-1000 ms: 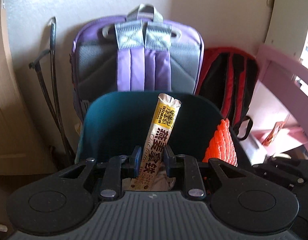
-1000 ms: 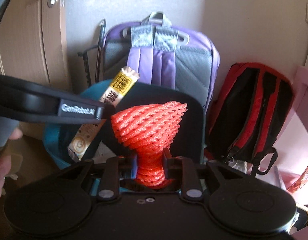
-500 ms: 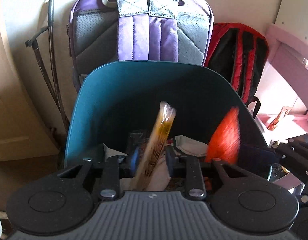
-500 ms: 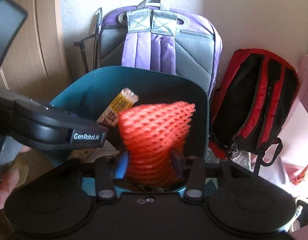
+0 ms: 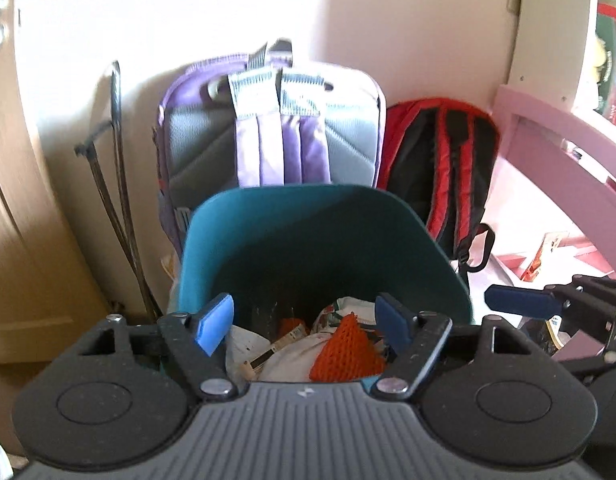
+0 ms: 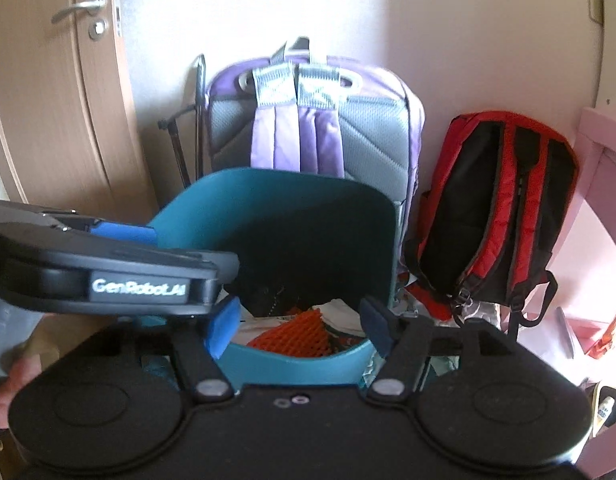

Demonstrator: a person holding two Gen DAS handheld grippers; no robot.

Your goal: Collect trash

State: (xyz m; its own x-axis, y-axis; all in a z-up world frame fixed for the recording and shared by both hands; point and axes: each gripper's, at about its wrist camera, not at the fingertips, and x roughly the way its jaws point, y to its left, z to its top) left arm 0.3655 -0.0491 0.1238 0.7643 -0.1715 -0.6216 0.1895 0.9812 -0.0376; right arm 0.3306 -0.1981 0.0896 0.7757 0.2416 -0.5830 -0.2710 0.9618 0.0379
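While both my left gripper (image 5: 305, 326) and right gripper (image 6: 299, 330) spread their jaws with nothing between them, the orange foam net (image 5: 344, 350) and wrapper (image 5: 267, 354) lie inside the teal bin (image 5: 320, 216); I should lift clear of its rim.

My left gripper (image 5: 303, 322) sits low in the frame's centre, tilted downward, jaws opening with nothing clamped. My right gripper (image 6: 297, 326) does likewise. My fingers (image 6: 15, 376) show at the right view's lower-left edge.
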